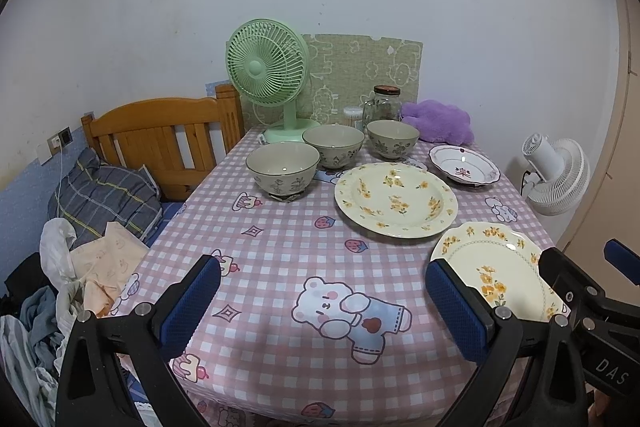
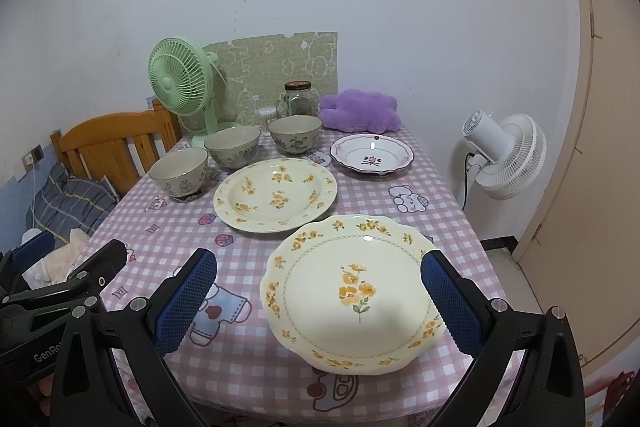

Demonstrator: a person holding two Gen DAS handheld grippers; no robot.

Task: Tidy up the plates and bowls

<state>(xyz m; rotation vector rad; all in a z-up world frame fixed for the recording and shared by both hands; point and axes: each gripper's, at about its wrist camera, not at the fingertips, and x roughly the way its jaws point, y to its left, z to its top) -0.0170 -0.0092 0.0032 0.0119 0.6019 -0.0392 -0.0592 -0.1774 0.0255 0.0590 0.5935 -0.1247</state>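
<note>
Three grey floral bowls stand in a row at the back: left [image 1: 282, 167] [image 2: 179, 171], middle [image 1: 333, 146] [image 2: 232, 147], right [image 1: 393, 138] [image 2: 295, 133]. A deep yellow-flowered plate [image 1: 395, 199] [image 2: 275, 193] sits mid-table. A scalloped yellow-flowered plate [image 1: 500, 269] [image 2: 354, 293] lies at the near right. A small white dish [image 1: 464, 165] [image 2: 370, 153] is at the back right. My left gripper [image 1: 320, 311] is open and empty above the cloth. My right gripper [image 2: 318, 301] is open, its fingers either side of the scalloped plate, above it.
A pink checked cloth [image 1: 280, 247] covers the table. A green fan [image 1: 266, 67], glass jar [image 1: 386, 103] and purple plush [image 1: 438, 121] line the back. A white fan [image 2: 508, 155] stands right of the table. A wooden bed with clothes [image 1: 100, 195] is left.
</note>
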